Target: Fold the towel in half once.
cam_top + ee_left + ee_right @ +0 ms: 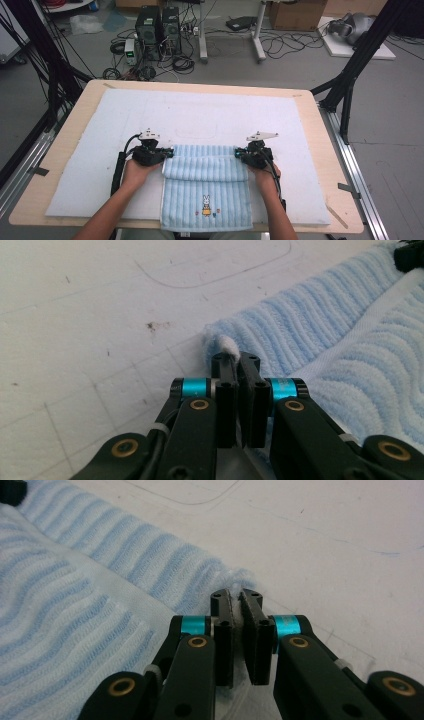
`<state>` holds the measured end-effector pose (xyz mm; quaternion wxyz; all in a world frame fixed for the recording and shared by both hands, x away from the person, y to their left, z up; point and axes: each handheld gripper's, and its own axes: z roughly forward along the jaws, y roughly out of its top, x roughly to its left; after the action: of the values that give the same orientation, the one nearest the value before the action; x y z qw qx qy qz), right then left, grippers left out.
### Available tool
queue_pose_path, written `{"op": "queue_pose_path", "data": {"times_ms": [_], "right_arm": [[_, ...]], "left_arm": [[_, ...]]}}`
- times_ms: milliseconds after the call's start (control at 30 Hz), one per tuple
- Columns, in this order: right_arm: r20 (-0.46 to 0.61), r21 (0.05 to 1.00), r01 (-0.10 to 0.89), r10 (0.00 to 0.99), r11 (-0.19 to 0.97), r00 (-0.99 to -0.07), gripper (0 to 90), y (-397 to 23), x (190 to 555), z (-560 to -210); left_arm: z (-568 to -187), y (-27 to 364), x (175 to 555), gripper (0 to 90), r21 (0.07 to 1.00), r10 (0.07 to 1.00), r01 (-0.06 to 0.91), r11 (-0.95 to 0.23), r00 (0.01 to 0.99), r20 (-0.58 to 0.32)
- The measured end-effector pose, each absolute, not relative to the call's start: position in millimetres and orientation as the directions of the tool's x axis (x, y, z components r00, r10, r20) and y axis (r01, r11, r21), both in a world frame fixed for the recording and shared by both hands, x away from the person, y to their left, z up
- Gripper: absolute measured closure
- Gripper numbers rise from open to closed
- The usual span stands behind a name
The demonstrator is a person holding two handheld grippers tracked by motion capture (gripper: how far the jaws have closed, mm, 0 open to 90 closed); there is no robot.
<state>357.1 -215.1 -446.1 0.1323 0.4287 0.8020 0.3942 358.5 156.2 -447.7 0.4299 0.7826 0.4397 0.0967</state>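
A light blue striped towel with a small rabbit picture lies at the front middle of a white mat, its far edge folded back toward me. My left gripper is shut on the fold's left corner, and in the left gripper view a white tuft of the towel sticks out between that gripper's jaws. My right gripper is shut on the fold's right corner. In the right gripper view the towel edge runs in between the closed jaws of that gripper.
The mat covers most of a wooden table. A faint pen outline is drawn on the mat beyond the towel. On the floor behind stand computer towers, cables and cardboard boxes. Black frame legs rise at both sides.
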Motion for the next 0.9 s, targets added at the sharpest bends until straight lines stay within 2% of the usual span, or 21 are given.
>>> {"op": "queue_pose_path", "data": {"times_ms": [167,267,467,700,900], "right_arm": [[0.136,0.775,0.573,0.815,0.266,-0.563,85.3,-216,366,-440],[0.108,0.781,0.561,0.825,0.275,-0.555,85.3,-212,375,-438],[0.089,0.793,0.550,0.843,0.262,-0.530,85.3,-204,400,-436],[0.047,0.814,0.520,0.861,0.261,-0.506,85.2,-195,424,-432],[0.063,0.797,0.549,0.870,0.251,-0.489,85.1,-190,437,-443]], "left_arm": [[-441,161,373,86.3,0.765,0.776,0.607,-0.214,0.581,-0.243],[-436,164,384,86.3,0.791,0.785,0.587,-0.172,0.567,-0.250],[-429,168,413,86.4,0.810,0.785,0.557,-0.184,0.579,-0.220],[-438,172,431,86.2,0.835,0.803,0.526,-0.161,0.561,-0.199],[-447,172,435,85.4,0.827,0.813,0.541,-0.155,0.546,-0.205]]}}
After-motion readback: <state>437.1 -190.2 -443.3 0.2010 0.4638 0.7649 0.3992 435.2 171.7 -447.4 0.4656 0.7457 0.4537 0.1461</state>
